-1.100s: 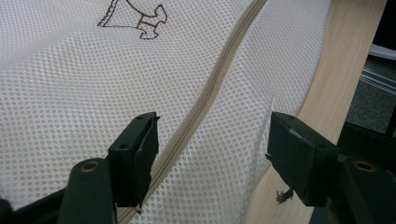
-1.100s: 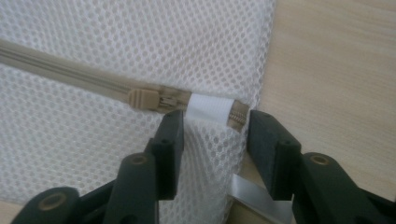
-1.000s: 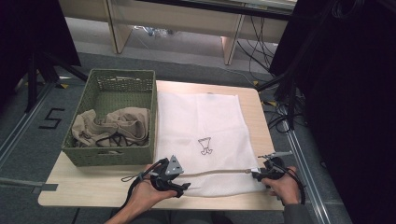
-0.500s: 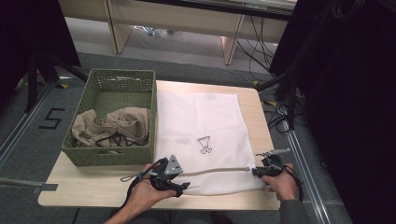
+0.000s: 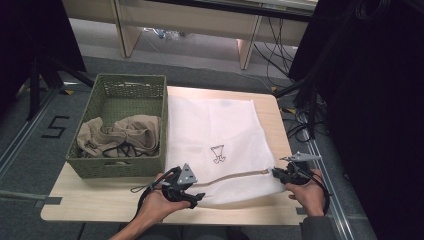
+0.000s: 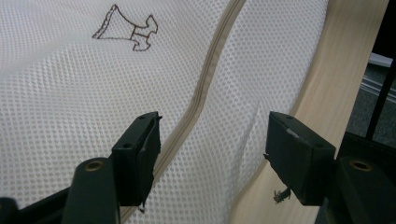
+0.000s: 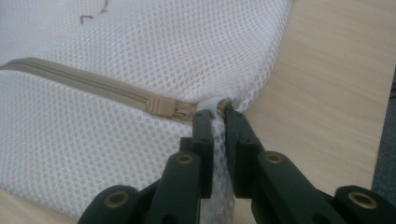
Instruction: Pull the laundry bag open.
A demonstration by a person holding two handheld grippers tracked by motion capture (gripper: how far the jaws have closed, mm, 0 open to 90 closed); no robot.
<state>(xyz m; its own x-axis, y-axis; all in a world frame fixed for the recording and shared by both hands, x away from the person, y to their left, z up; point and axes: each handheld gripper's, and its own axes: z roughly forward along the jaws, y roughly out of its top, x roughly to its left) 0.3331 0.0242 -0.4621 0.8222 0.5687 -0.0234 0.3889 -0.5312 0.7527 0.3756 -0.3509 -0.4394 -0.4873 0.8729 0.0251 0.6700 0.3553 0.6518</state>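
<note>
Where the white mesh laundry bag (image 5: 220, 145) lies spread on the wooden table (image 5: 95, 197), it serves as ref. for all items below.

High view:
- Bag: flat on table, approx. centre; beige zip (image 5: 235, 176) runs along its near edge; small dark embroidered motif (image 5: 218, 153) mid-panel.
- Green basket (image 5: 120, 127): touching bag's left edge; holds tan garments (image 5: 120, 137) w/ dark straps.
- Left gripper (image 5: 192, 192): at bag's near-left corner, over zip's left end.
- Right gripper (image 5: 276, 172): at bag's near-right corner, at zip's right end, that corner raised a little off table.

Left gripper view:
- Jaws spread wide, one each side of zip; mesh and zip line between them, pads not pressing on either. Motif farther up the bag.

Right gripper view:
- Jaws have just been closing; now pressed nearly together, pinching bag fabric at the corner just past zip end; thin fold of mesh between pads.
- Zip slider (image 7: 161, 106): just left of jaw tips, apart from them.
- Bare table to right of bag.
</note>
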